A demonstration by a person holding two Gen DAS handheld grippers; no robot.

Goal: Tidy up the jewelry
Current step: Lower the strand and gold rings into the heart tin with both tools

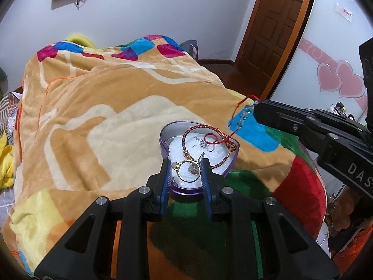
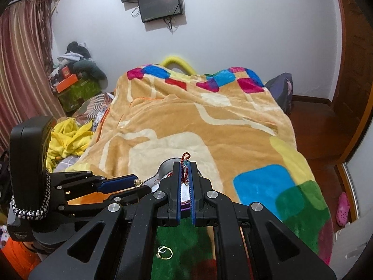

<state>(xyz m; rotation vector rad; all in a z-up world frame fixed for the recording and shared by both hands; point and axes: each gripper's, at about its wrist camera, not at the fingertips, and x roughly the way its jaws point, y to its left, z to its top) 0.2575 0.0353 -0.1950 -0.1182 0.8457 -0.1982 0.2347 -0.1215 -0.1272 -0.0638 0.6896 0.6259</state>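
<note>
a heart-shaped tin [image 1: 229,163] with a purple wall and a white lining is seen resting on a patterned blanket [image 1: 116,107] that covers the bed. inside the tin lie a braided red-and-gold bracelet [image 1: 186,144] and a small clear pendant [image 1: 203,142]. the left gripper [image 1: 185,171] is held at the near rim of the tin, its blue-padded fingers [image 1: 166,175] moderately apart, with a gold ring [image 1: 186,171] spanning the gap between them and touching both pads, so it appears to be lightly gripped. the right gripper [image 2: 185,182] is nearly closed on a beaded red cord bracelet [image 2: 185,163], which is pinched between the pads (its knotted loop sticks up past the fingertips); in the left wrist view the cord [image 1: 233,126] is seen trailing down from that gripper into the tin. another small gold ring [image 2: 165,252] lies on the green patch of the blanket below the right gripper. a dark screen [image 2: 159,4] is mounted on the far wall.
</note>
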